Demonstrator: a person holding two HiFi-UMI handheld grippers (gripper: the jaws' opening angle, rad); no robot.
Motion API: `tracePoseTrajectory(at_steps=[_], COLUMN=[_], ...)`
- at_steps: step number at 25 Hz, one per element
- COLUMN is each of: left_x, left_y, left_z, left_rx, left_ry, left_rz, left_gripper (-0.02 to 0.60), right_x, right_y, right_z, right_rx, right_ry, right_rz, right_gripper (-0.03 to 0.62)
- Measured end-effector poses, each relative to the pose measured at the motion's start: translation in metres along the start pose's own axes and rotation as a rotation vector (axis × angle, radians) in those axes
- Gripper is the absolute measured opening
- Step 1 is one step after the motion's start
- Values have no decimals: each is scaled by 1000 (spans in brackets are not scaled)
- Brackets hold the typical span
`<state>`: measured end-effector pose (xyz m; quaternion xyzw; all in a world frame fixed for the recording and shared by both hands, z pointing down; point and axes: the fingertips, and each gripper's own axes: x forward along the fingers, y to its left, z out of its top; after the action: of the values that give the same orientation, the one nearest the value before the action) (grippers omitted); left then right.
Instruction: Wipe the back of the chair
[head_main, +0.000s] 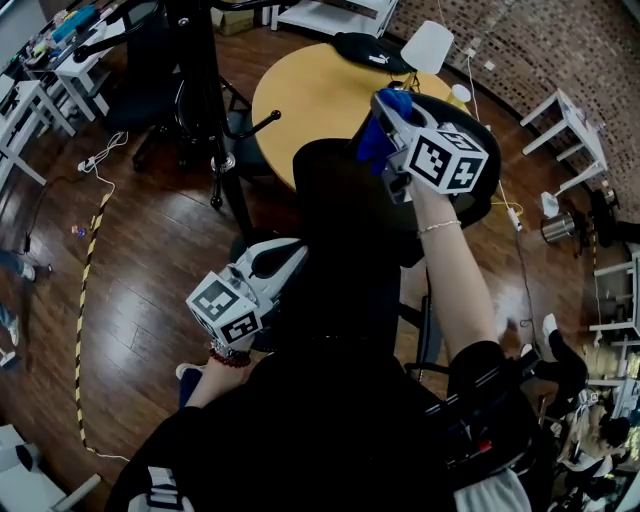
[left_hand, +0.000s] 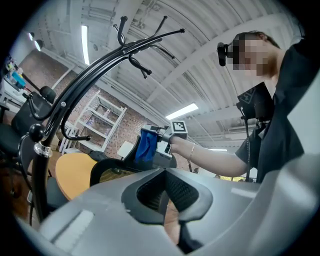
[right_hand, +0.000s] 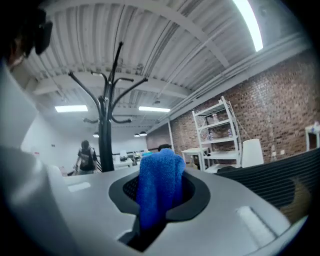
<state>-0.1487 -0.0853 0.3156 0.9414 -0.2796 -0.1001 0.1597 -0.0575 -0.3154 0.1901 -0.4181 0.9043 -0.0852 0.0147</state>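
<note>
Right gripper (head_main: 395, 125) is pinching a blue cloth (right_hand: 157, 190), which is bunched up and poking out above the jaws. It's up at the top edge of the black chair back (left_hand: 107, 174), and the cloth looks to be touching it. The chair sits at the near edge of the round yellow table (head_main: 300, 90). Left gripper (head_main: 285, 258) hangs lower, close to the person's body and well apart from the chair's top, with its jaws pressed together on nothing. A black coat rack (head_main: 205, 100) stands just off the table's left edge.
</note>
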Motion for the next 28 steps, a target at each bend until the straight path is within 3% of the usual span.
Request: tracePoseTrajectory(at_steps=[3,5,7,10,13,15,21,25,28], left_x=[5,15,26,41,57,65,85,85,78], left_y=[-3,-6,-11,-16,-22,-25,-42,-44,-32], left_z=[-4,-6,-9,-16,-24,-27,-35,-44,-40], left_rx=[1,8,17,13,7,12,28,26,14], left_ry=[7,18,31,45,65,86,97,119,120], left_rz=[-14,-29,-39,-36,-41,-46,-40,-19,21], left_gripper=[6,5,5,5,5,5,5,5,5], right_x=[-30,-62,-102,-162,-211,-227,-228,-200,-172], right_y=[13,0,-25,-78,-133,-152,-171,-165,-163], right_z=[13,21,28,30,10,-7,-44,-50,-49], right_rx=[89,90,49,-101,-215,-218,-280,-347,-336], right_ry=[-103,-144,-168,-163,-62,-9,3,6,13], right_rz=[89,60,-28,-231,-458,-529,-607,-585,-577], right_gripper=[69,69,69,70,69,69,69,69,69])
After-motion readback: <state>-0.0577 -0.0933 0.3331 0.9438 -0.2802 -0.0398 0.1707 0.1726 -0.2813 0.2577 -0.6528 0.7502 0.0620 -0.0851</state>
